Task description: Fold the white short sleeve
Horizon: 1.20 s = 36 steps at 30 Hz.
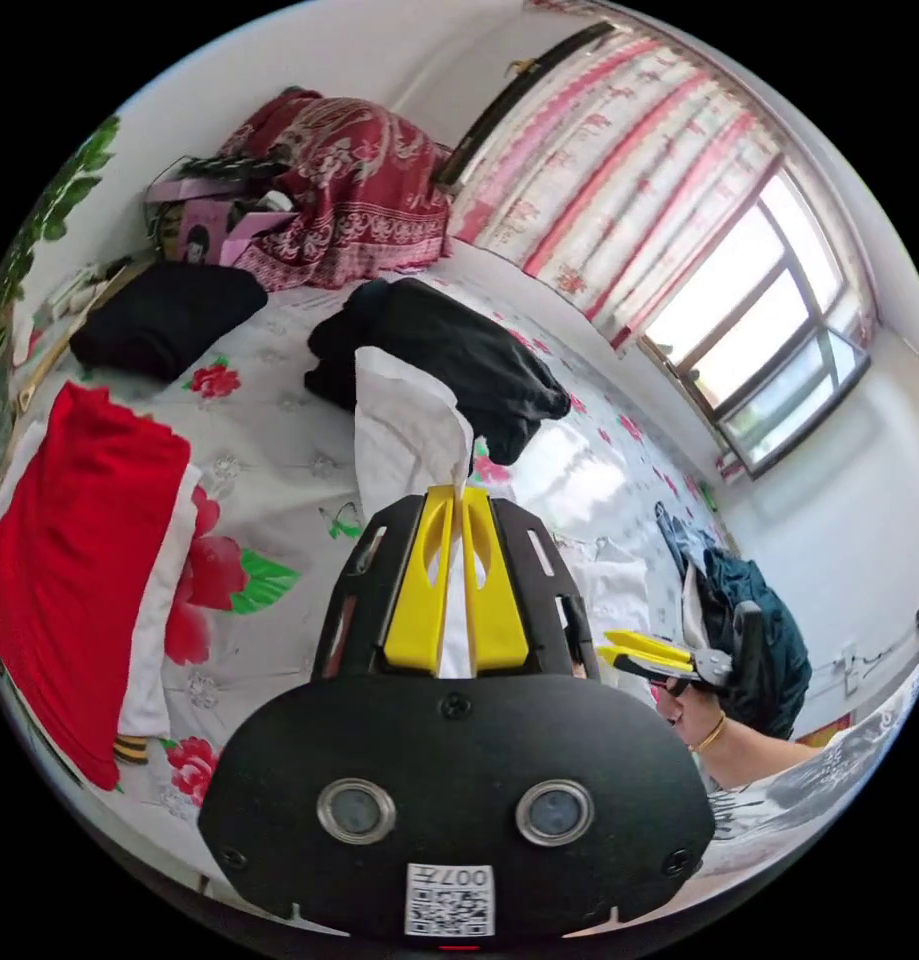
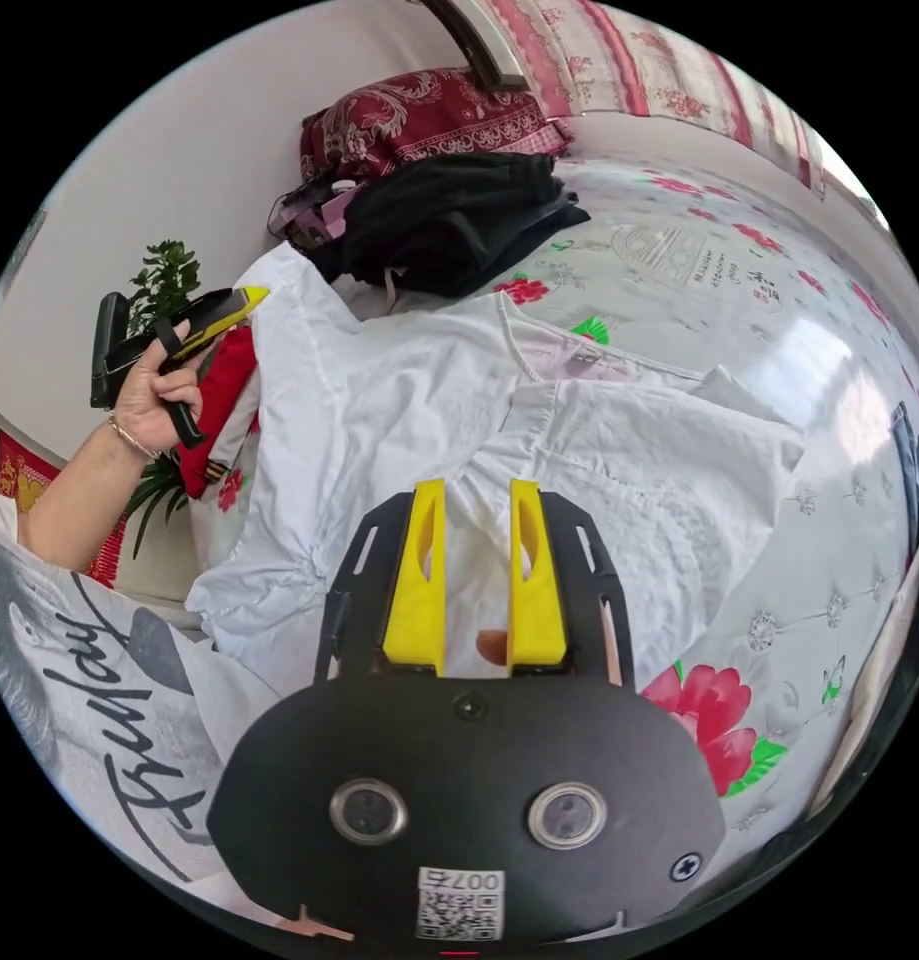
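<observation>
white blouse half gathered, left claw already gripping

white cotton short sleeve blouse lies spread on the flowered bedsheet, mid frame in the right gripper view, neckline toward the upper centre, one gathered sleeve cuff at lower left. in the left gripper view a tuft of the same white cloth stands up out of the left gripper, whose yellow jaws sit narrow and pinched on it, cloth running down betw them.

right gripper: jaws apart w/ a clear gap, tips just over a puckered part of the blouse, nothing clamped. it also turns up at lower right of the left gripper view, held in a hand.

step, as i read it: taking hold for the fold, one edge picked up, 2nd hold not yet made. next move prob calls for the right claw to drop onto the fabric under it and close, then both lift and carry one side over.

other stuff: black clothes centre of the left gripper view, red garment at left edge, dark red patterned bundle at top.
</observation>
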Each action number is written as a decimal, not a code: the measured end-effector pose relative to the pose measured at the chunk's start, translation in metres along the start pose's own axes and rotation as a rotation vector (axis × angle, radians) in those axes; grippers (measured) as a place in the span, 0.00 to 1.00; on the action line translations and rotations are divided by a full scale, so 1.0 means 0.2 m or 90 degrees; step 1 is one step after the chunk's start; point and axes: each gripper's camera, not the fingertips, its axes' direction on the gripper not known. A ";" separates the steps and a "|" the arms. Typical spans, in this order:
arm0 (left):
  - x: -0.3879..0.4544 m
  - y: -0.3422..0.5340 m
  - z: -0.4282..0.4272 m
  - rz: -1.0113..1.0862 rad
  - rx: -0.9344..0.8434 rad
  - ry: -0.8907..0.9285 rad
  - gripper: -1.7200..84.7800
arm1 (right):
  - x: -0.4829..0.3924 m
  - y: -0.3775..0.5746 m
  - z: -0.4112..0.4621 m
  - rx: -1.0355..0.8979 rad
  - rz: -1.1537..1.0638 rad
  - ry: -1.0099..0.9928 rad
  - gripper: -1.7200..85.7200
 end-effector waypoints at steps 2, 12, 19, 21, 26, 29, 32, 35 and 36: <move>0.20 0.00 0.07 0.060 -0.012 0.027 0.01 | 0.03 0.04 -0.10 0.020 0.016 -0.002 0.07; 1.12 0.46 0.91 0.318 -0.284 0.126 0.06 | 0.23 0.21 -0.15 0.019 0.152 -0.014 0.07; 1.13 0.56 0.88 0.331 -0.273 0.094 0.05 | 0.21 0.04 -0.07 0.018 0.097 -0.029 0.08; 1.16 0.59 1.01 0.341 -0.327 0.102 0.05 | 0.24 -0.01 0.03 -0.015 0.103 -0.055 0.09; 1.25 0.65 1.21 0.380 -0.400 0.064 0.03 | 0.26 -0.02 0.07 -0.040 0.117 -0.045 0.10; 1.22 0.60 1.06 0.379 -0.361 0.053 0.02 | 0.30 0.13 -0.16 0.019 0.133 -0.028 0.11; 1.05 0.60 0.84 0.343 -0.340 0.023 0.02 | 0.37 0.40 -0.34 0.027 0.170 -0.019 0.12; 0.81 0.66 0.57 0.278 -0.335 -0.014 0.05 | 0.43 0.74 -0.45 0.000 0.239 -0.052 0.13; 0.71 0.69 0.47 0.252 -0.338 -0.031 0.06 | 0.43 0.80 -0.46 -0.005 0.252 -0.062 0.13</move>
